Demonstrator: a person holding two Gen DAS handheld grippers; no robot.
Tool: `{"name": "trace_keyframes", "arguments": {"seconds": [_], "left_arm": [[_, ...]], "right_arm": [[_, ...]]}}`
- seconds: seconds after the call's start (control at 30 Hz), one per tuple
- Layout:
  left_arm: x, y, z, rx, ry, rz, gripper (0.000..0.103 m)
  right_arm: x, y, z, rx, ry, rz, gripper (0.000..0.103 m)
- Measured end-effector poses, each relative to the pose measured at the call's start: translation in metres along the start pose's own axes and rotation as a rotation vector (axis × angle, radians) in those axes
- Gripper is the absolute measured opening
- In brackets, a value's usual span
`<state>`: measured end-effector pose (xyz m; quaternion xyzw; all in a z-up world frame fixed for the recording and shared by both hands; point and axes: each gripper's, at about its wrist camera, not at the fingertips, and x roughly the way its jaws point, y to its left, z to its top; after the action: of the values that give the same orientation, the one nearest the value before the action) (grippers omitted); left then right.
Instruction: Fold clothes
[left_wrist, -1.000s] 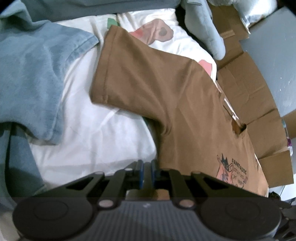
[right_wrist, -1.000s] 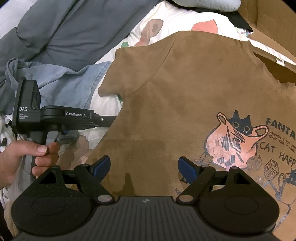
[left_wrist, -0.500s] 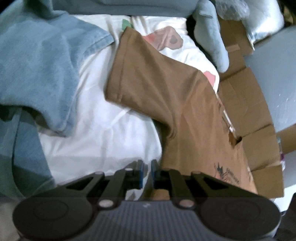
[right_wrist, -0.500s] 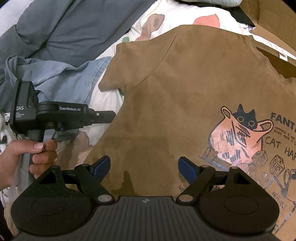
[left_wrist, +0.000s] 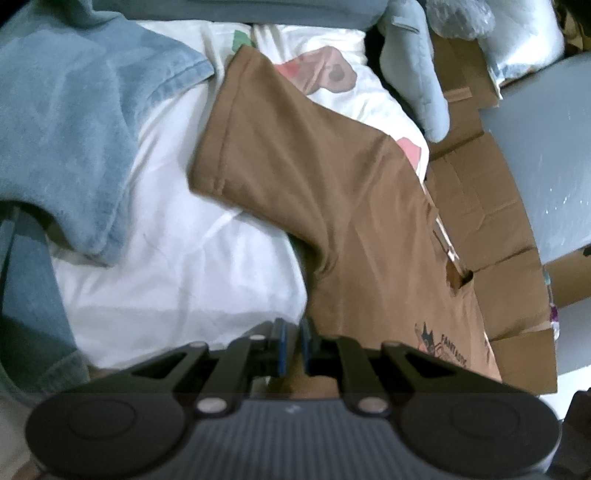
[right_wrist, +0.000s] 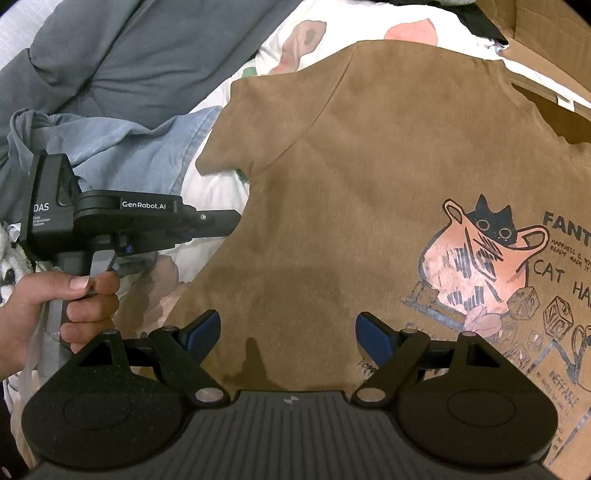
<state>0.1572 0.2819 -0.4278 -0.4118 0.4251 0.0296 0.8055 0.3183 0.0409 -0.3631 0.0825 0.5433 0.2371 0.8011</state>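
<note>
Since a second ago the left gripper (left_wrist: 291, 341) has rolled a little and edged along, so the brown T-shirt (left_wrist: 351, 221) sits further right in its view and more of the white sheet (left_wrist: 177, 266) shows beside the sleeve; the right wrist view has barely changed. The left jaws are nearly together at the shirt's side edge, and brown cloth shows behind the narrow gap, though whether they pinch it I cannot tell. The right gripper (right_wrist: 288, 332) hangs over the shirt's lower front with its jaws wide apart and nothing between them. A hand (right_wrist: 62, 306) grips the left tool's handle.

The shirt lies front up and mostly flat on a bed, one short sleeve spread out over the white sheet, which is printed with pink and brown shapes. Its matte cloth bears a drawing of a black cat in a pink jug (right_wrist: 480, 258) with block lettering. A faded blue denim garment (left_wrist: 62, 122) lies crumpled beside it. Flattened cardboard (left_wrist: 476, 206) lies along the shirt's far edge.
</note>
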Motion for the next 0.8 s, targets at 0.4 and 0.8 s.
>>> {"name": "trace_keyframes", "arguments": {"seconds": [0.4,0.8], "left_arm": [[0.016,-0.018,-0.002,0.096,0.035,0.046,0.015],[0.023,-0.038,-0.001,0.212,0.020,0.160,0.006]], "right_arm": [[0.016,0.000,0.000,0.015,0.024,-0.011,0.085],[0.044,-0.005,-0.013,-0.004,0.079,-0.047,0.085]]}}
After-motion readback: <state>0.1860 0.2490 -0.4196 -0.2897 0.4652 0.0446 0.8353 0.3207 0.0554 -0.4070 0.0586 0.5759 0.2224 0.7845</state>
